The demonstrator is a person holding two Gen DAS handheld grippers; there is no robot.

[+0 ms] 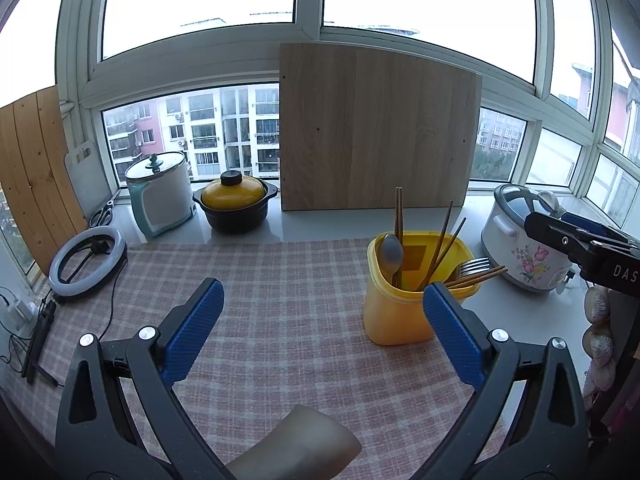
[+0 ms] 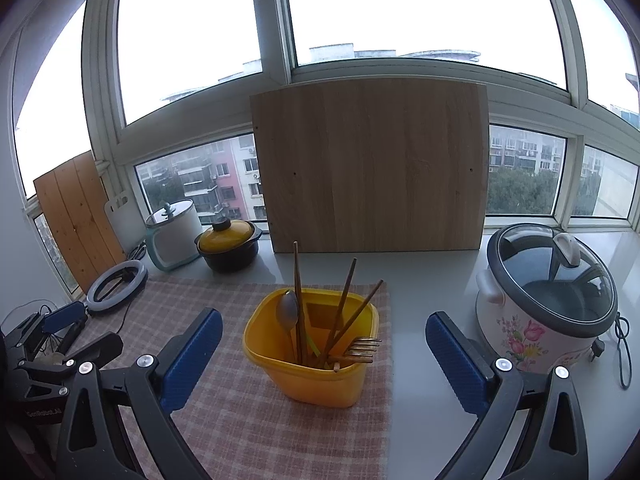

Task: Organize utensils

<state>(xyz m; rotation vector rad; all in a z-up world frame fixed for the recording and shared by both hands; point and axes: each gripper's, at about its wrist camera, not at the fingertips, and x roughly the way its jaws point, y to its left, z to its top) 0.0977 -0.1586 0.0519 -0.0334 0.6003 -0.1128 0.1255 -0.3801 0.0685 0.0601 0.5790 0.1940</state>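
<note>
Right wrist view: yellow holder (image 2: 312,364) upright on checked cloth (image 2: 248,420), containing grey spoon (image 2: 287,314), bowl up; brown chopsticks (image 2: 344,312), leaning at several angles; fork (image 2: 362,348), tines over the right rim. Rice cooker (image 2: 548,304), lid closed, contents hidden behind dark glass. Yellow-lidded pot (image 2: 228,244) and white canister (image 2: 174,234), both covered, contents unseen. Utensil lower ends hidden inside the holder; exact chopstick count unclear. Right tongs (image 2: 322,356): jaws wide, empty, holder just ahead between the blue pads (image 2: 192,360). Left tongs (image 1: 320,328): jaws wide, empty, holder ahead toward the right pad, not touching. A pale object at the left view's bottom edge is cut off, unidentifiable.
</note>
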